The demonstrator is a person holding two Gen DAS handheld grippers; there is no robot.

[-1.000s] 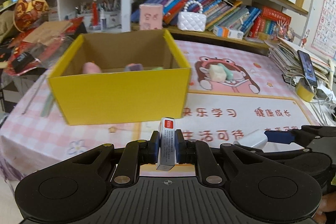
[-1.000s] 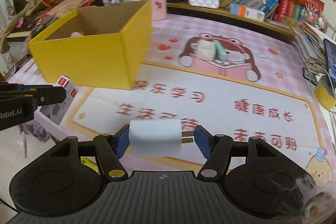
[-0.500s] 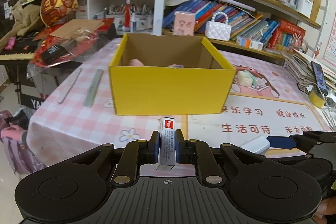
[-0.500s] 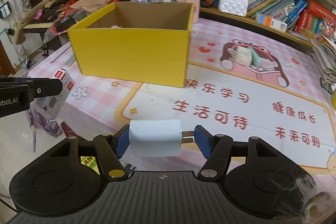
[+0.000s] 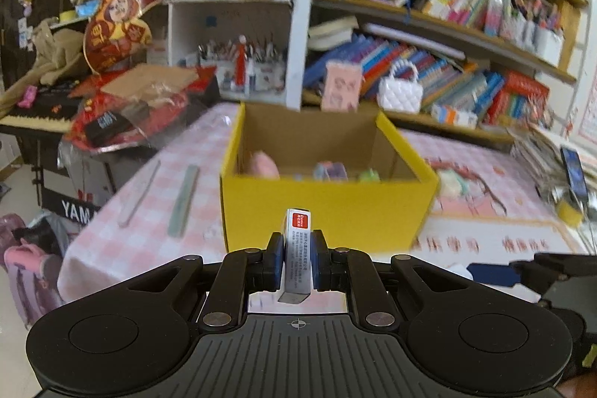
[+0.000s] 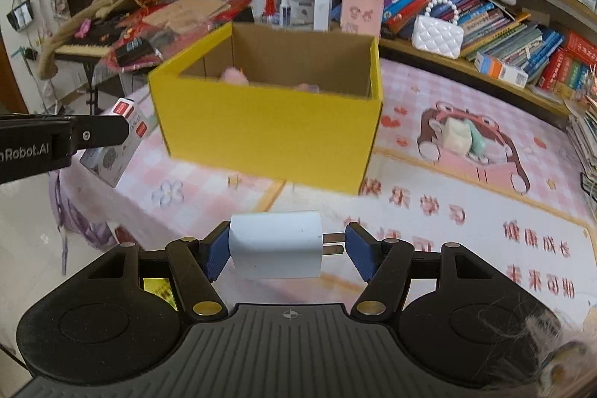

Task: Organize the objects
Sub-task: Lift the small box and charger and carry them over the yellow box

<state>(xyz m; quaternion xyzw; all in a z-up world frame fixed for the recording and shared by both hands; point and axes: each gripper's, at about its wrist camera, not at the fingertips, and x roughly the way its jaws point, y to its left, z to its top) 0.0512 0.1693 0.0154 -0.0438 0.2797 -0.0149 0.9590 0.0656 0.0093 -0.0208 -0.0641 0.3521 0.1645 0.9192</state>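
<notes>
2 items carried for boxing: left gripper (image 5: 297, 258) clamps small carton (image 5: 297, 248); right gripper (image 6: 285, 250) grips white charger (image 6: 275, 248) end-to-end. Both face yellow box (image 6: 268, 133), short of its rim.

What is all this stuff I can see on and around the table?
yellow cardboard box: one, open top, on the table; pink and pale items inside, blurred
pink checked tablecloth: one, covers the table
cartoon desk mat: one, pink and white, right of the box
pale block toys: two, cream and mint, on the mat
white quilted purse: one, pearl handle, on the shelf
pink box: one, behind the yellow box
books: many, mixed colours, on shelves
rulers: two, greyish, left of the box
small carton: one, white and red, held in left hand-held gripper
white plug charger: one, held in right hand-held gripper
</notes>
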